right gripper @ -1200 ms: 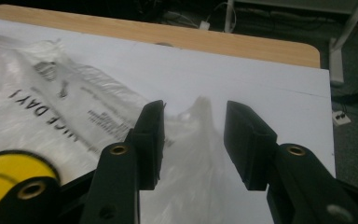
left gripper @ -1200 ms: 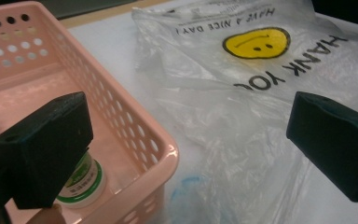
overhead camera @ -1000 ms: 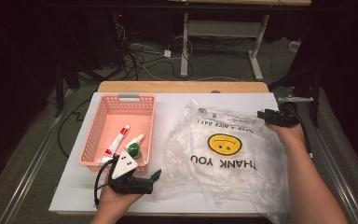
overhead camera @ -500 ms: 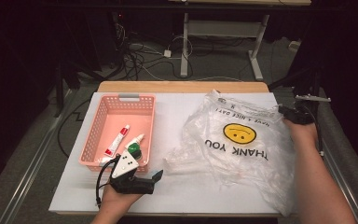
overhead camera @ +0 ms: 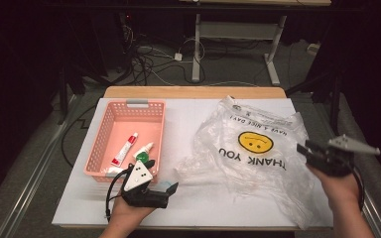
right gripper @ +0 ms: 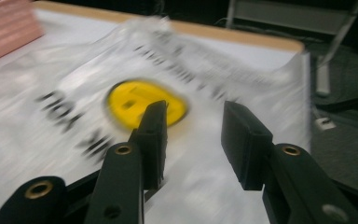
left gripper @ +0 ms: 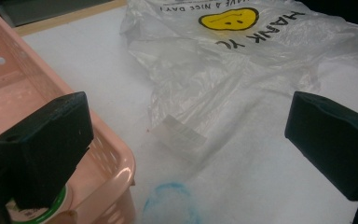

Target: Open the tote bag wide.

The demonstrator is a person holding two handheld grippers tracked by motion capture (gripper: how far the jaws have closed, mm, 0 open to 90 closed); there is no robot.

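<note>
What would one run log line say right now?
left gripper: open, by pink basket | right gripper: just opening, nothing between fingers, at edge of plastic bag | bag flat on table

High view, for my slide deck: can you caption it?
Right gripper open beside a smiley plastic bag; left gripper near a pink basket.
</note>
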